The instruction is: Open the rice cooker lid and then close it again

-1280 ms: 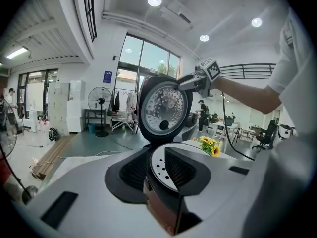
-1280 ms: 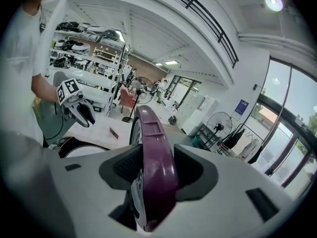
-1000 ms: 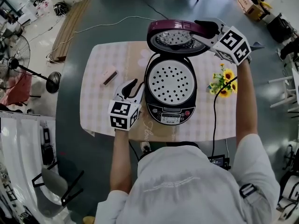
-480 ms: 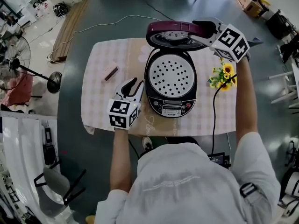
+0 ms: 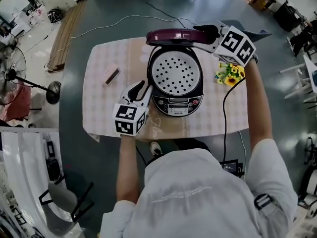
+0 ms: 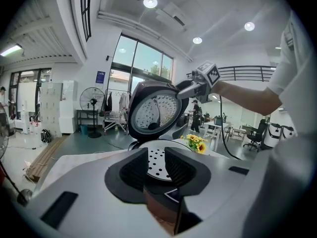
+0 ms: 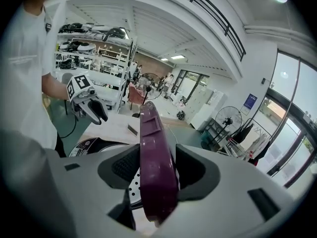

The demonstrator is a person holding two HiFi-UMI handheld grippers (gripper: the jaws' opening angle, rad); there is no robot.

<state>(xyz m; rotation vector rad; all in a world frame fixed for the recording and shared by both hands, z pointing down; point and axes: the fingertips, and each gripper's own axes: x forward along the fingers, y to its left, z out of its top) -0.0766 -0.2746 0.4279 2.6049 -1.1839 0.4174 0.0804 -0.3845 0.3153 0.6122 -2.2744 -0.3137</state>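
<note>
Now | lid [image 5: 173, 35] raised, tilted over cooker [image 5: 176, 103] | right gripper [image 5: 208, 31] grasps its rim, jaws just widening | left gripper [image 5: 140, 90] released, empty | risk: loosened hold, lid slips and slams.

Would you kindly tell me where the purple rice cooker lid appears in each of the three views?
Head view: the lid sits top centre, over the cooker's far edge.
Left gripper view: the lid stands centre, its inner side facing us.
Right gripper view: the lid runs edge-on up the centre.
Shared landmark: the perforated tray, in all three.
</note>
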